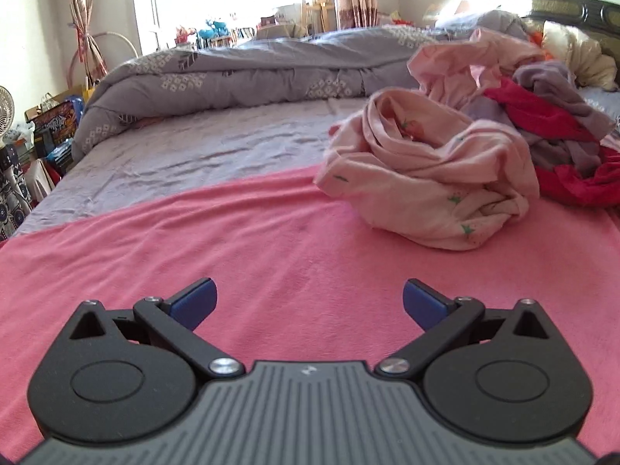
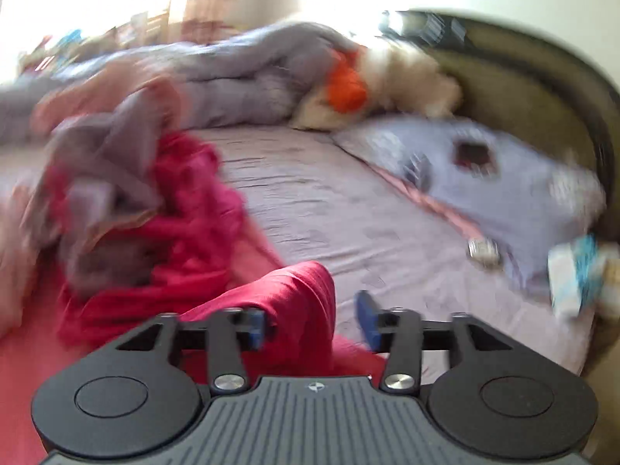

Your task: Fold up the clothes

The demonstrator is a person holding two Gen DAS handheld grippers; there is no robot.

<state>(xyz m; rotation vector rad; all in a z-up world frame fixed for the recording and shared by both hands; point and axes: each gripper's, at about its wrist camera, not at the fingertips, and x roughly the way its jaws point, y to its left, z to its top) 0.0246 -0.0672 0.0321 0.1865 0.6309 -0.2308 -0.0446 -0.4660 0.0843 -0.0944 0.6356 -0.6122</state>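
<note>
A pink cloth [image 1: 232,240] lies spread flat over the bed's near part. My left gripper [image 1: 309,302] hovers above it, open, with nothing between its blue pads. A crumpled pale pink garment [image 1: 426,186] sits on the cloth's far right, and behind it is a heap of red and grey-purple clothes [image 1: 550,124]. The right wrist view is blurred. There my right gripper [image 2: 312,323] is open, with a fold of the red garment [image 2: 302,298] lying between its fingers. The right pad [image 2: 368,321] stands apart from the fold. The grey-purple garment [image 2: 108,155] is tangled in the red one at left.
A rolled grey patterned quilt [image 1: 252,73] runs along the bed's far side. A pale blue pillow [image 2: 503,178] and the dark headboard [image 2: 523,89] are at right, with small packets [image 2: 577,271] near the edge. A cream and orange bundle [image 2: 387,77] lies by the headboard. Clutter [image 1: 50,124] stands beside the bed.
</note>
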